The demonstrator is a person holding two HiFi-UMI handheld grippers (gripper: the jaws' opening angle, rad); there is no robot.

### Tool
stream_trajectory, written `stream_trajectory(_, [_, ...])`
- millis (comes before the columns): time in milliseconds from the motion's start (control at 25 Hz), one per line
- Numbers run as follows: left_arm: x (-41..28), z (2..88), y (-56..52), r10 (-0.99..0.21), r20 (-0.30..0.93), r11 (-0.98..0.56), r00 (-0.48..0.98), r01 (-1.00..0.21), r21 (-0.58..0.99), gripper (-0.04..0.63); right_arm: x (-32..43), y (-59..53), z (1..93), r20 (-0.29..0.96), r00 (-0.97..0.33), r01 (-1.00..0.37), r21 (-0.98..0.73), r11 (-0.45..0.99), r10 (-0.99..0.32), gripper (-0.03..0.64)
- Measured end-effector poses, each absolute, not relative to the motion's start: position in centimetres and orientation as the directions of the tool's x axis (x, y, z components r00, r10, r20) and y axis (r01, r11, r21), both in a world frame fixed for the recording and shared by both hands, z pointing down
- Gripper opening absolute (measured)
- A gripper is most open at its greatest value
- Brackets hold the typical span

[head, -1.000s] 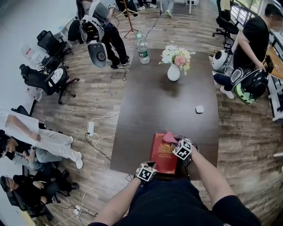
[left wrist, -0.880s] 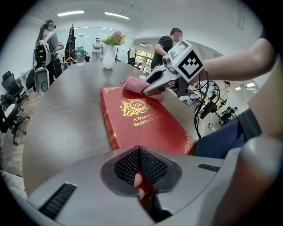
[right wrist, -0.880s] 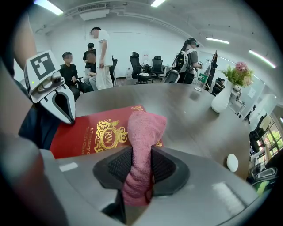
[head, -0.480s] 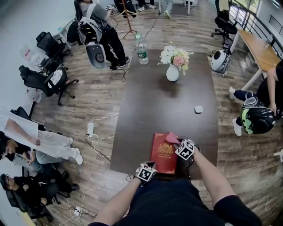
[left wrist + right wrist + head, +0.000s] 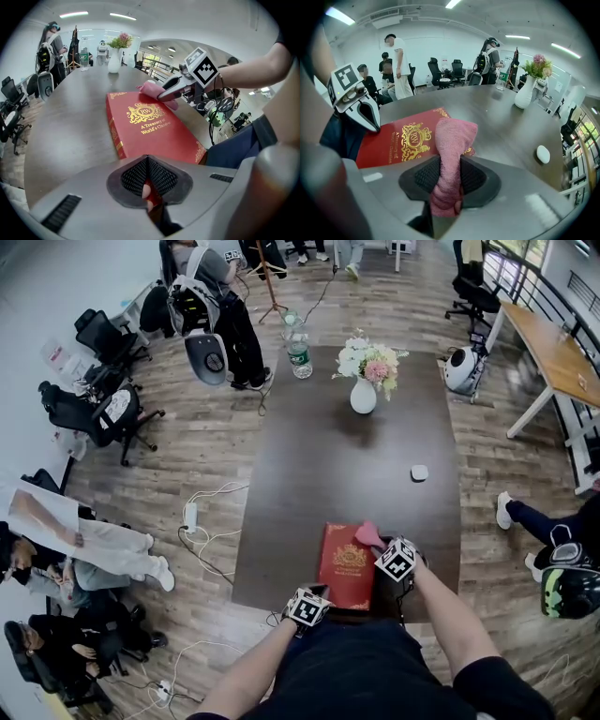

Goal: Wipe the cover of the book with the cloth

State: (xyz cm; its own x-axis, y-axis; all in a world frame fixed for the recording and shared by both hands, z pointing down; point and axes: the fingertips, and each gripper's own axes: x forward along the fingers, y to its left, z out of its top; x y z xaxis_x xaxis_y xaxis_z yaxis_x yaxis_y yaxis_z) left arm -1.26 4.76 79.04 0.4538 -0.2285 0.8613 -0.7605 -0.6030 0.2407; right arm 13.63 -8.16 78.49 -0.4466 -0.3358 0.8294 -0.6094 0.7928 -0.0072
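A red book with gold print lies at the near edge of the dark table. My right gripper is shut on a pink cloth, which rests on the book's far right corner. In the right gripper view the cloth stands up between the jaws of the right gripper over the book. My left gripper is at the book's near left corner; in the left gripper view this gripper is shut with the red edge of the book between its pads.
A white vase of flowers stands at the table's far end, with water bottles at the far left corner. A small white object lies toward the right edge. Office chairs, seated people and floor cables are to the left.
My right gripper and the cloth have slid slightly to the right over the book's far corner. The left gripper has stayed put. A person at the right has moved away from the table.
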Motion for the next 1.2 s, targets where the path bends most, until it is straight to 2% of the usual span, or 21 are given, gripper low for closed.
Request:
stream_trajectory(360, [-1.5, 79.8, 5.0, -0.231, 0.865, -0.605, 0.446, -0.762, 0.231, -0.005, 14.4, -7.7, 78.9, 0.823, -0.445, -0.650, -0.025, 0.760, -0.353, 0.118])
stream_trajectory(560, [-1.8, 79.4, 4.8, -0.235, 0.861, -0.605, 0.450, -0.761, 0.233, -0.005, 16.6, -6.4, 80.2, 0.858, -0.381, -0.673, -0.001, 0.740, -0.345, 0.118])
stream_trajectory(840, [-1.9, 79.1, 4.6, -0.246, 0.862, -0.605, 0.443, -0.765, 0.221, -0.005, 19.4, -4.8, 81.3, 0.859, -0.354, -0.730, -0.007, 0.683, -0.370, 0.118])
stream_trajectory(1200, [-1.6, 79.4, 4.7, -0.251, 0.857, -0.613, 0.449, -0.759, 0.218, -0.005, 15.9, -6.0, 78.8, 0.823, -0.405, -0.676, 0.024, 0.737, -0.398, 0.118])
